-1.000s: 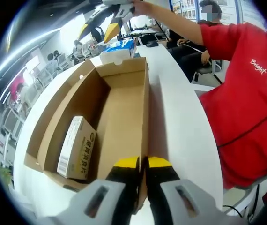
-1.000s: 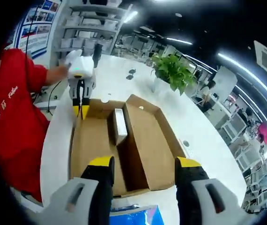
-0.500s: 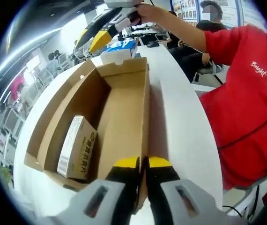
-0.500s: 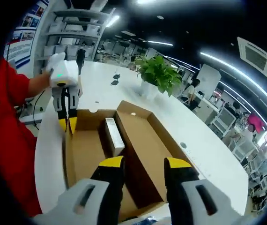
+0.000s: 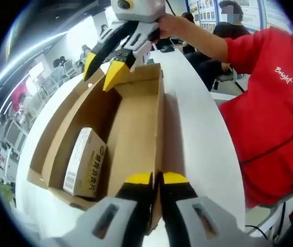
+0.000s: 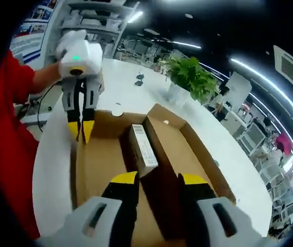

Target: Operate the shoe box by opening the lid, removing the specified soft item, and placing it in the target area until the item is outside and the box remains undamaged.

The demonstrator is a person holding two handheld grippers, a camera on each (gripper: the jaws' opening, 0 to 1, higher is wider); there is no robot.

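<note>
In the left gripper view, my left tongs (image 5: 156, 178) are rising from the bottom centre of the frame, their yellow tips pressed together on the near end of the shoe box's (image 5: 136, 139) right wall, the cardboard edge pinched between them. The box is lying open on the white worktop (image 5: 198, 134), running from the lower centre up toward the upper middle of the frame. Inside it, at the lower left, a small printed carton (image 5: 84, 162) is lying on the box floor against the left wall, a barcode label on its near end. At the far end of the box, in the upper middle, my right tongs (image 5: 101, 69) are hanging over the rim with their yellow tips apart, gripping nothing. My red sleeve (image 5: 270, 103) is filling the right side of the frame.

In the right gripper view, my right tongs (image 6: 158, 180) are rising at the bottom centre with a gap between the tips, hovering over the open box (image 6: 100, 164). The carton (image 6: 144, 149) is sitting just beyond the tips, at the centre, beside the dividing cardboard wall. Farther up, at the upper left, my left tongs (image 6: 81, 129) are pointing down, closed on the far wall of the box. Beyond the box, a green potted plant (image 6: 190, 77) is standing on the worktop (image 6: 131, 87) in the upper middle
</note>
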